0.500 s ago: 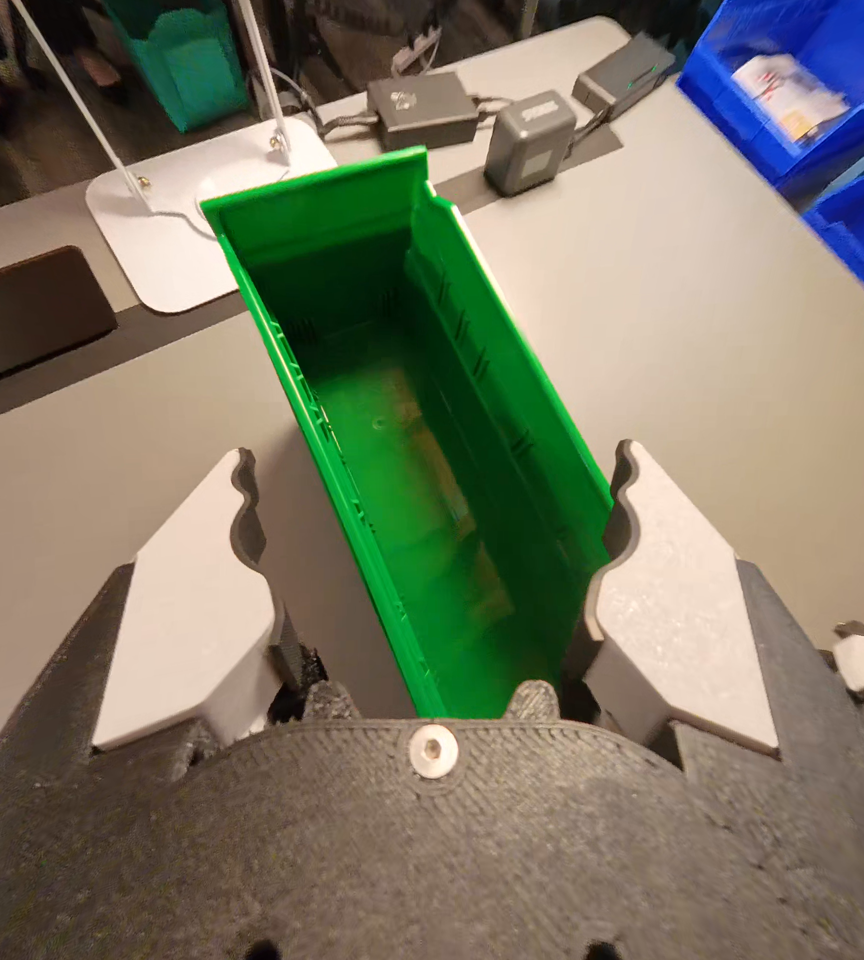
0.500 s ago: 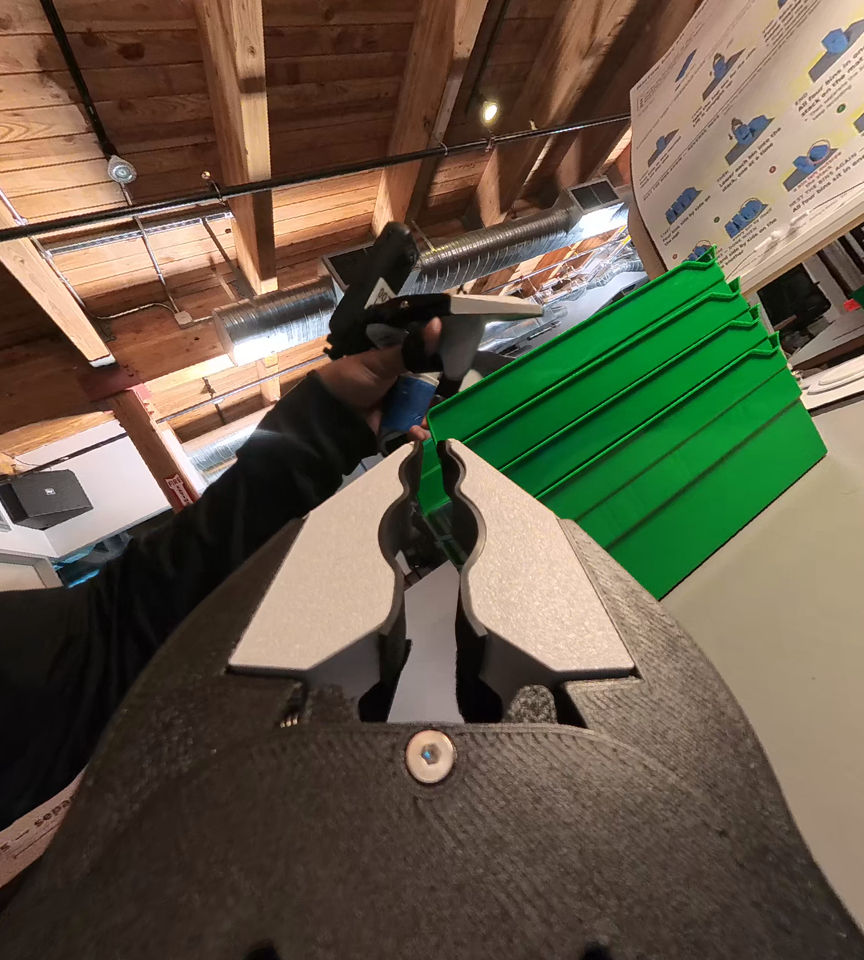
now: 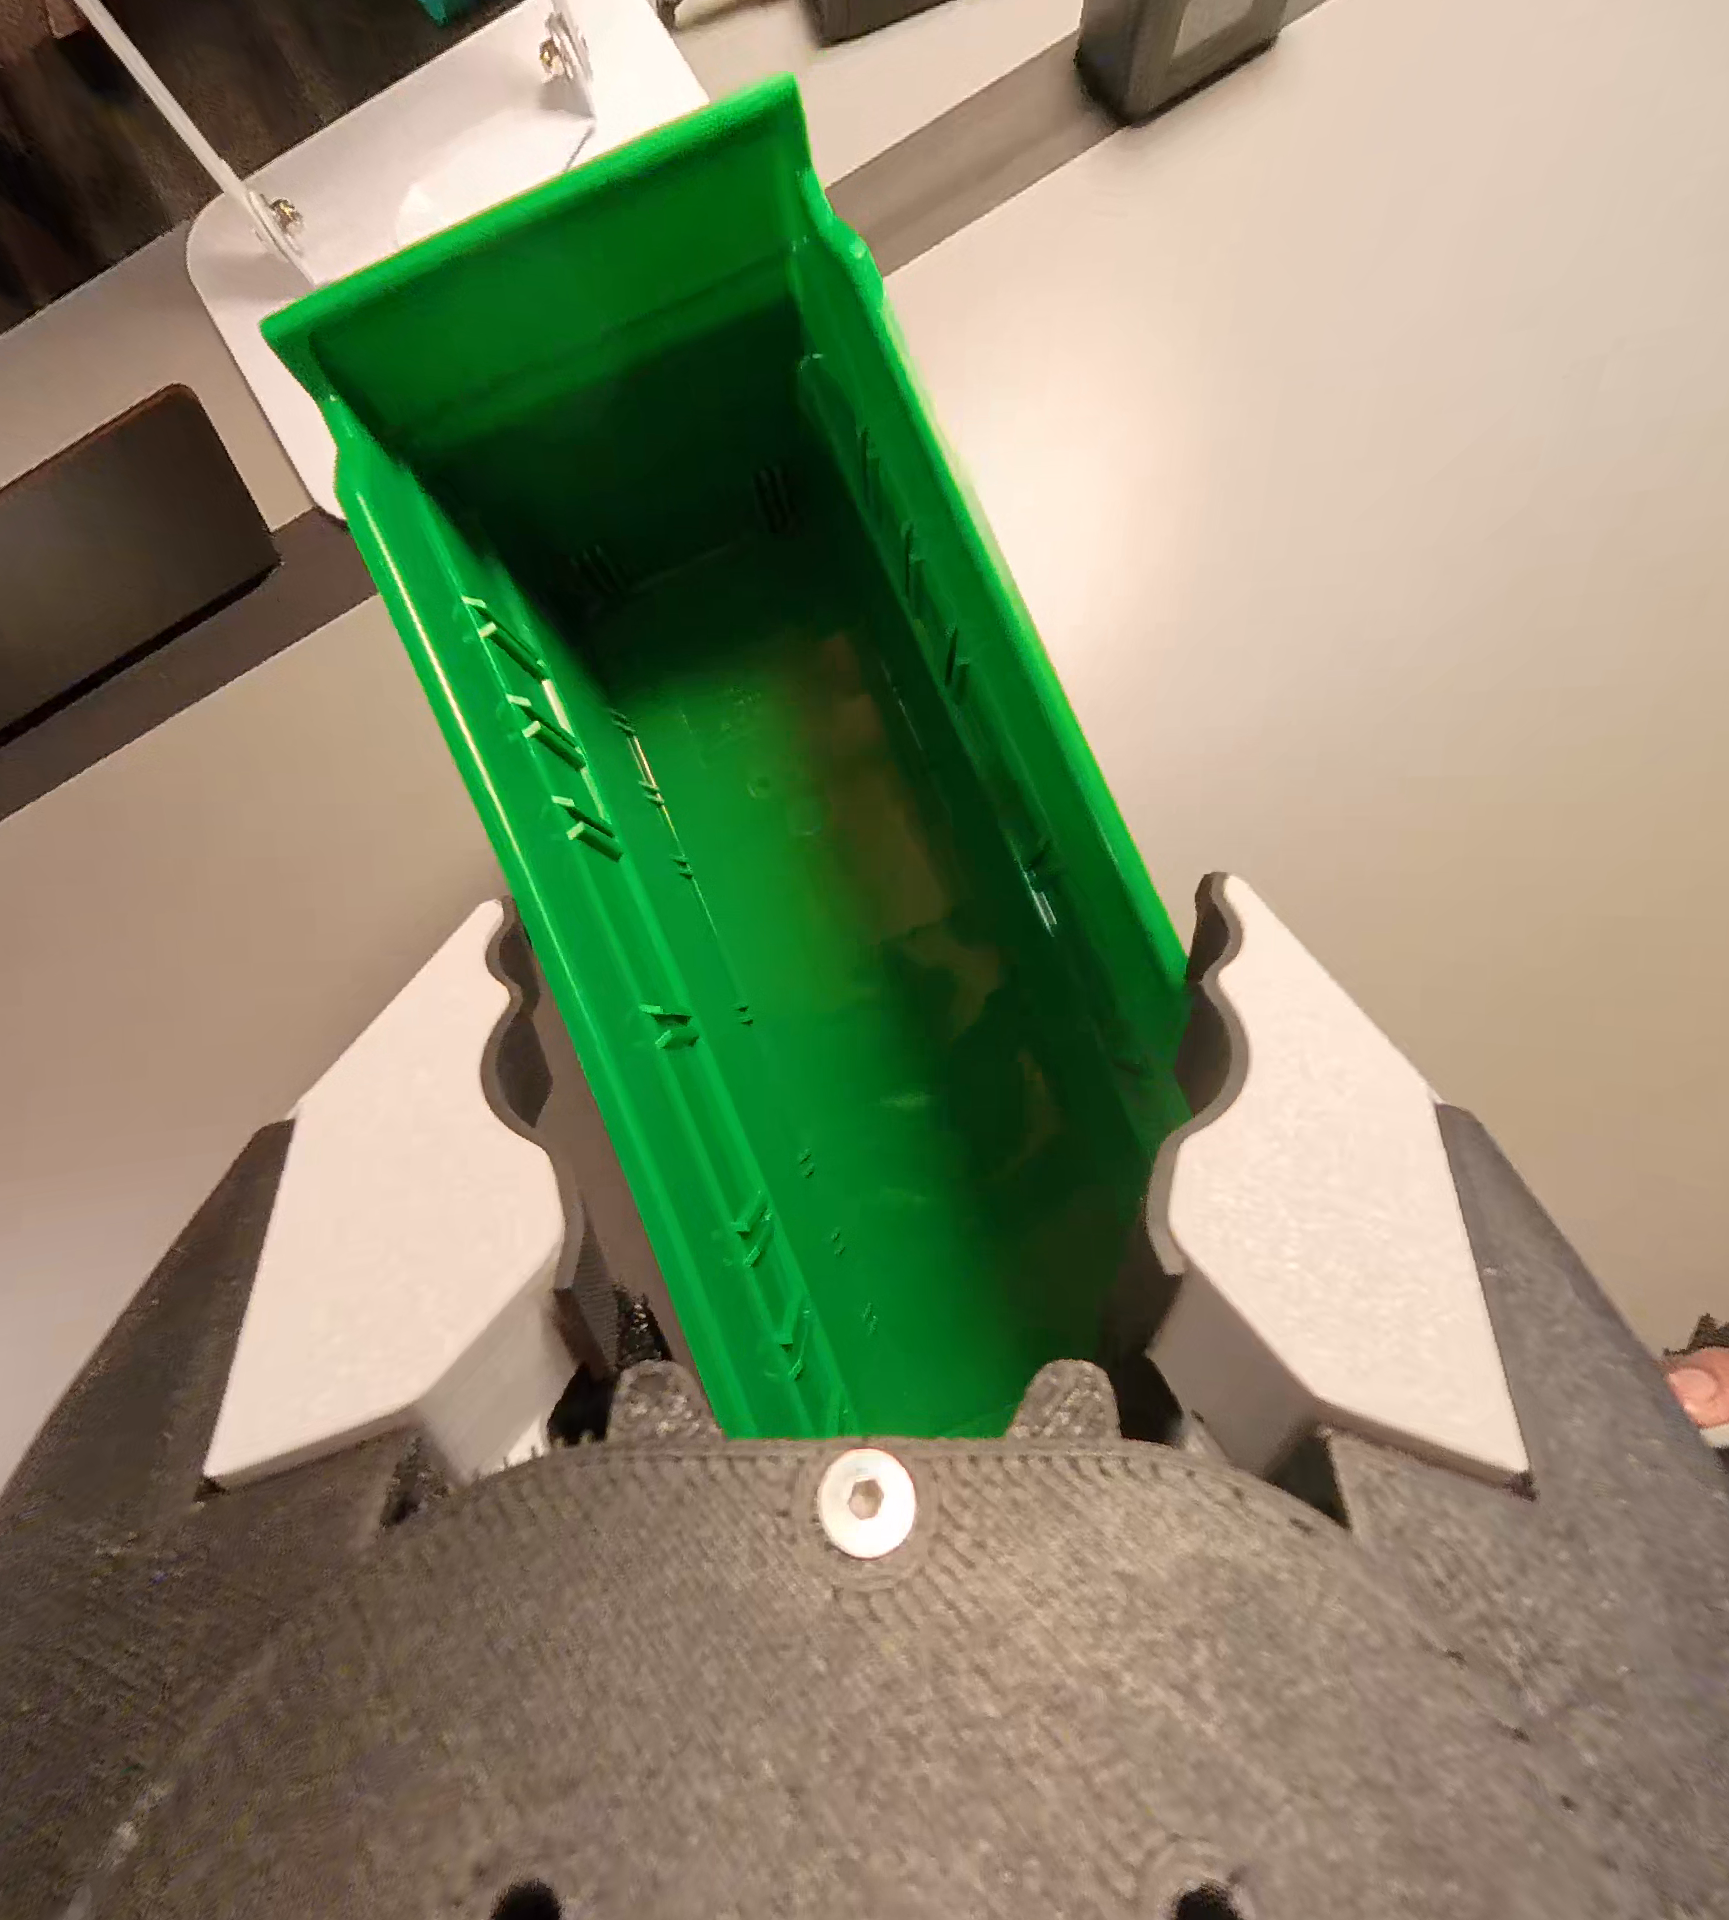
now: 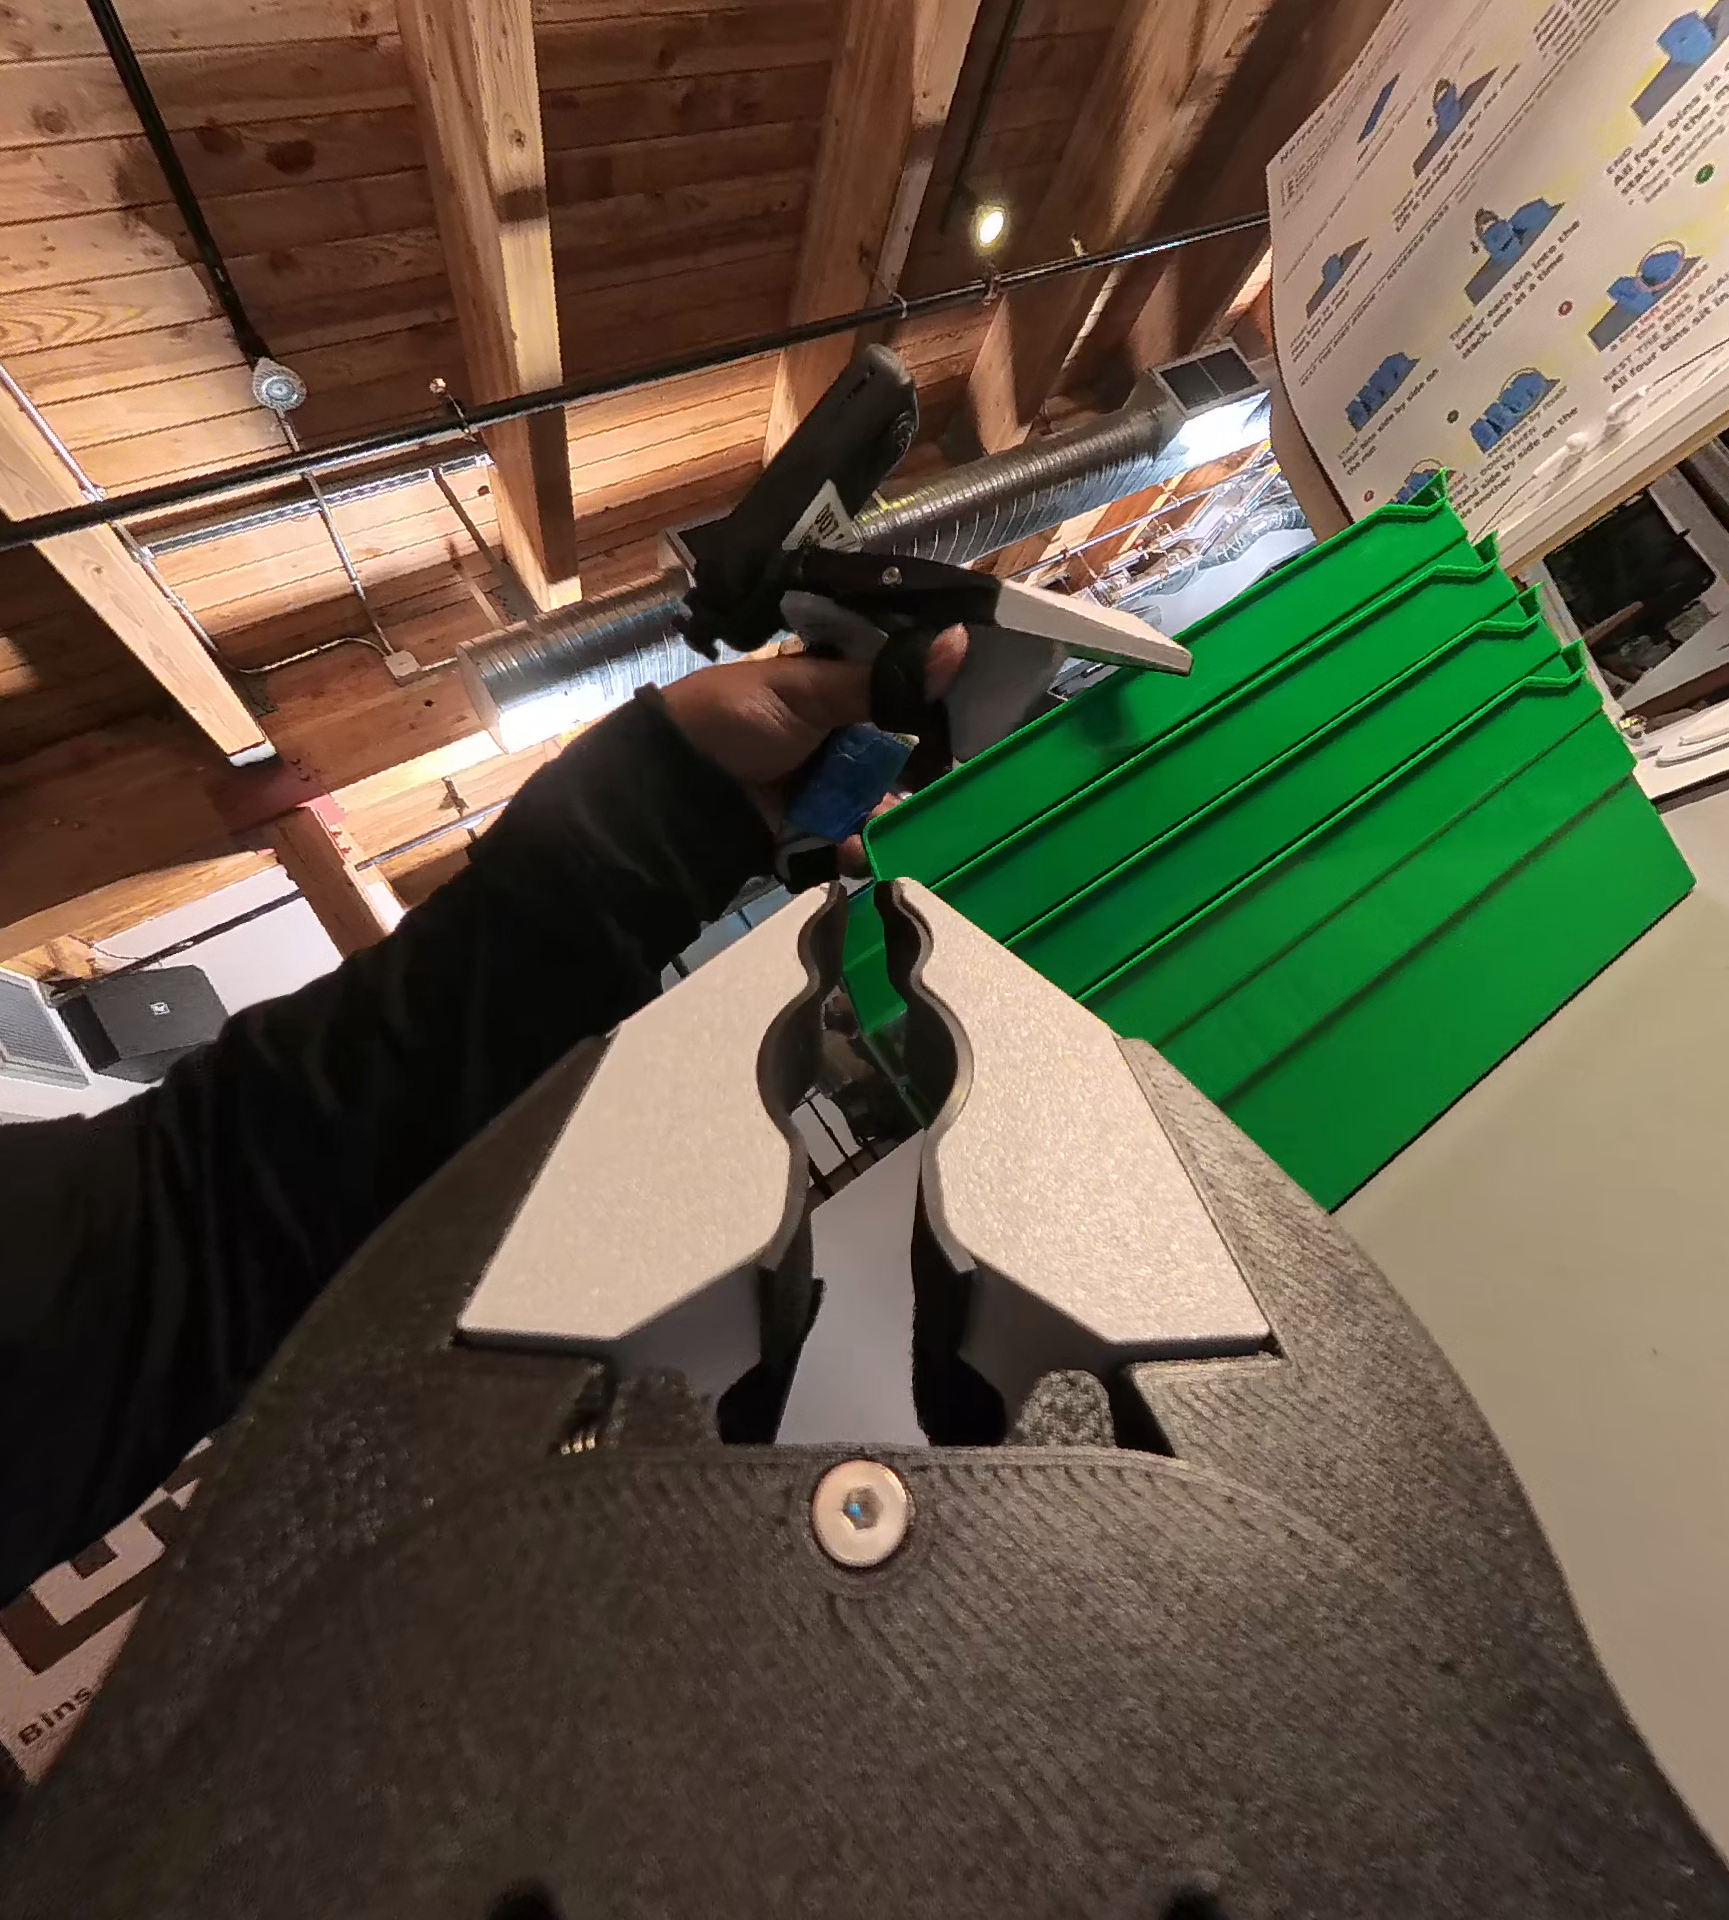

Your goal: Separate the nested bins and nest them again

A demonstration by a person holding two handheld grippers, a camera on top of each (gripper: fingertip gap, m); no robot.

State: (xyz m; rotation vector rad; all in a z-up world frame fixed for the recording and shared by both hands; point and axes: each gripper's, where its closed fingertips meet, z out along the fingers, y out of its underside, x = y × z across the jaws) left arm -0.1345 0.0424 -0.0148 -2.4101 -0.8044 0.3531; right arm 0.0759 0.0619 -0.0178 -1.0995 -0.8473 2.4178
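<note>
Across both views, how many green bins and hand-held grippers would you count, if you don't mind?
Green bins: 4, nested
Hand-held grippers: 2 (left, right)
Total: 6

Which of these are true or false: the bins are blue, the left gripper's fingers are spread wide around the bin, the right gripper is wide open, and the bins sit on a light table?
The bins are blue: false, the nested bins are green.
The left gripper straddles the top bin, fingers spread wide: true.
The right gripper is wide open: false, nearly closed on a bin edge.
The table is light: true.
</note>
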